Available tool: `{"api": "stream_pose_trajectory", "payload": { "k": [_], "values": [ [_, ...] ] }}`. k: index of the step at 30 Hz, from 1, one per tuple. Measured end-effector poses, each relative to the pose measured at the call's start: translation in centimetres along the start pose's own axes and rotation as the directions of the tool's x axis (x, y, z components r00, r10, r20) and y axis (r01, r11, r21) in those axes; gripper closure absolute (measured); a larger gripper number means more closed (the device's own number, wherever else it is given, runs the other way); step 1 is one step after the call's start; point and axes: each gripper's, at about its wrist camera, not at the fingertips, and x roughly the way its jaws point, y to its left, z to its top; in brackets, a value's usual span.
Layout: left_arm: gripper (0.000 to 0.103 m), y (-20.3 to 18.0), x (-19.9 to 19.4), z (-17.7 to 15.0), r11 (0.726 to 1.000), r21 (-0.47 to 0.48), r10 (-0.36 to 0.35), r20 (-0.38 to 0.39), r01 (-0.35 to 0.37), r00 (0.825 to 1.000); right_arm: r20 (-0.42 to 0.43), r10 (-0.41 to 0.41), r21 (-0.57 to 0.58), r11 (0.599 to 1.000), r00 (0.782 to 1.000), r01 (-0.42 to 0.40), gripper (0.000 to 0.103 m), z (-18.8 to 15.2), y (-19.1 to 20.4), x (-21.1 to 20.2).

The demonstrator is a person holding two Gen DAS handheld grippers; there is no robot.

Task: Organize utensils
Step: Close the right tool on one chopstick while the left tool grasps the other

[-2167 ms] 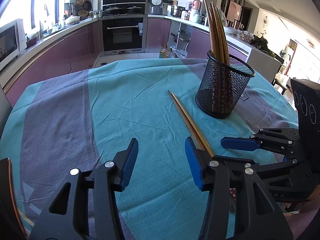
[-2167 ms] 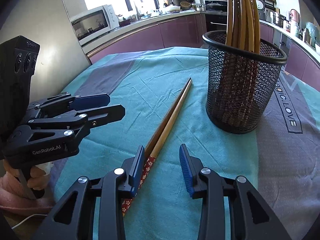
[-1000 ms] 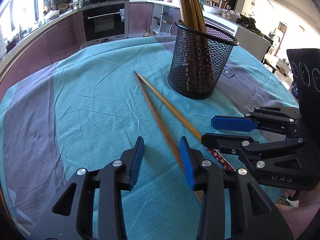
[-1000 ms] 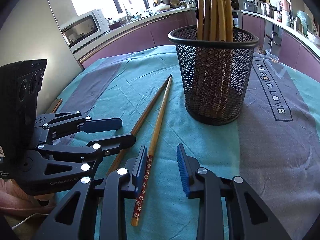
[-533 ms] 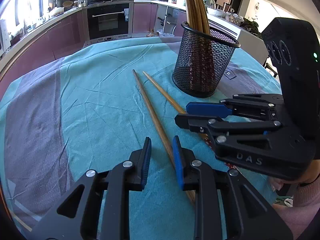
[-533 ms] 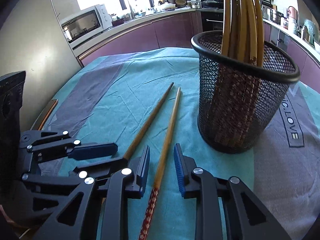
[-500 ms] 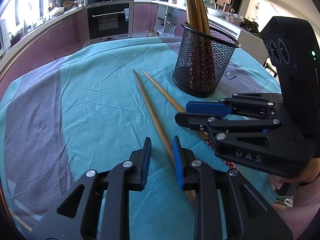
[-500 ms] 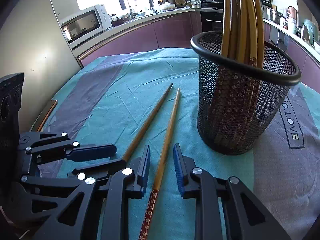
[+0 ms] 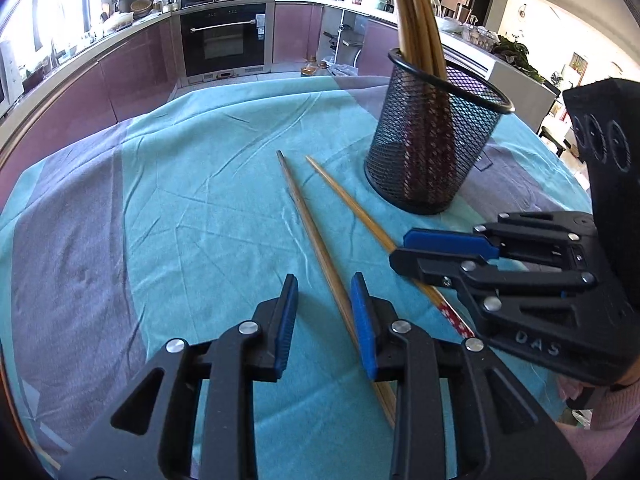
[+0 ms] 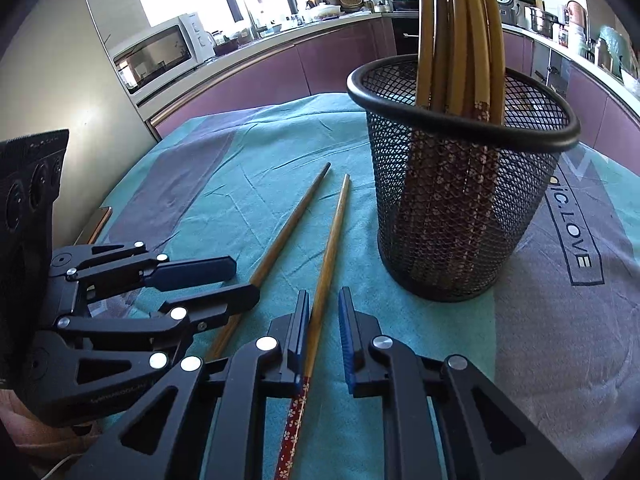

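Two wooden chopsticks lie side by side on the teal tablecloth. The plain one (image 9: 308,216) runs between the pads of my left gripper (image 9: 325,322), which is open around it. The one with a red flowered end (image 10: 330,248) lies between the pads of my right gripper (image 10: 324,334), which is open, its left pad close against the stick. A black mesh holder (image 10: 460,208) with several chopsticks upright in it stands just right of the two sticks; it also shows in the left wrist view (image 9: 432,148). Each gripper shows in the other's view.
The round table is covered by a teal and grey cloth (image 9: 180,208). Kitchen counters, an oven (image 9: 224,40) and a microwave (image 10: 160,54) stand beyond the table's far edge.
Both grippers have come down over the chopsticks and narrowed their jaws over the last two seconds. In the last half second the left jaws have widened a little; the right gripper moved forward.
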Motion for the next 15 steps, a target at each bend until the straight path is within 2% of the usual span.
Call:
{"api": "stream_pose_trajectory", "payload": {
  "k": [15],
  "values": [
    [0.08,0.6,0.9,1.3,1.0,-0.001,0.013,-0.006,-0.013,1.0,0.004,-0.012,0.0,1.0,1.0,0.012,0.09,1.0,0.1,0.7]
  ]
}}
